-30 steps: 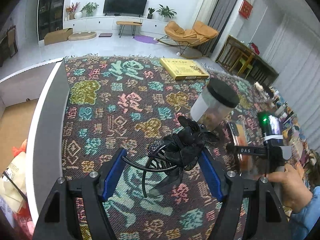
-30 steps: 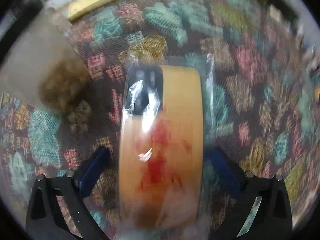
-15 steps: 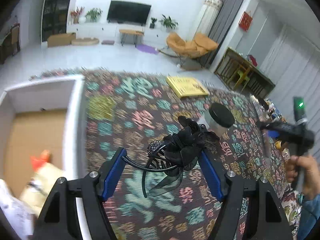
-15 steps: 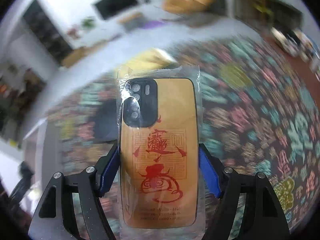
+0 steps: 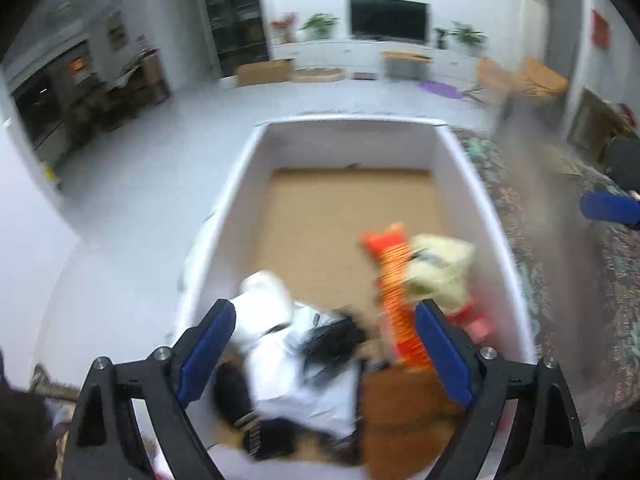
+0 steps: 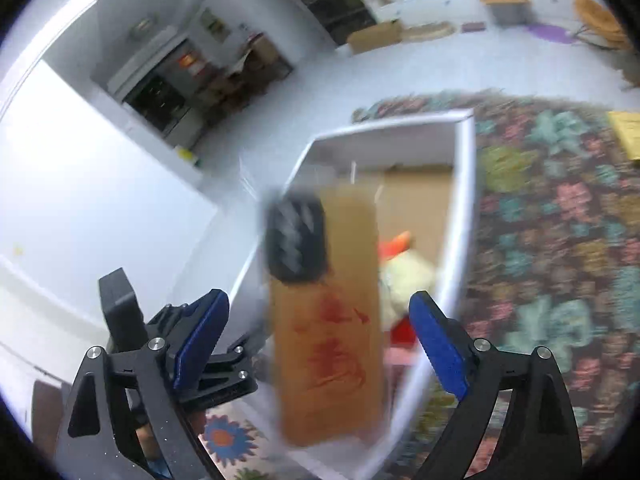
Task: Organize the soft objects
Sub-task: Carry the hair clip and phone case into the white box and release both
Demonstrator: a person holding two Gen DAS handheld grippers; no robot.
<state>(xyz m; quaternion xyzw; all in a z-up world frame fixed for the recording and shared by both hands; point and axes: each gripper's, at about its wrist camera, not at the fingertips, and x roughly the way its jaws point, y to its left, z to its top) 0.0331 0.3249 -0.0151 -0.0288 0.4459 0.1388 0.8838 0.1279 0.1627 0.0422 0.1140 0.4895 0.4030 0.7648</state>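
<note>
Left wrist view. The left gripper (image 5: 323,342) pointed down into a white-walled box (image 5: 472,184) with a brown cardboard floor. Its blue pads stood wide and were opening, touching nothing. Below them lay a blurred heap of soft things: a white bundle (image 5: 280,320), a black hair clip (image 5: 336,338) lying loose on it, an orange-striped plush (image 5: 394,280), a pale yellow plush (image 5: 440,266) beside that, and a brown furry piece (image 5: 400,412) nearest the camera. A patterned cloth (image 5: 616,320) covered the surface to the box's right, where one blue pad of the right gripper (image 5: 608,208) showed at the frame edge. Only this view showed the heap in the box's near end.

Right wrist view. The right gripper (image 6: 319,332) was wide and opening above the box (image 6: 464,200). Between its pads, clear of both, a phone case (image 6: 326,320) appeared motion-blurred: a flat tan rectangle with a black camera block at its far end and red printing on its back. Whether it had reached the box floor could not be told. Beyond it the orange plush (image 6: 394,242) and yellow plush (image 6: 406,276) lay against the right wall. Only this view showed the case and the left gripper's black frame (image 6: 208,360) at lower left. The woven cloth (image 6: 560,220) carried teal, pink and yellow motifs.
</note>
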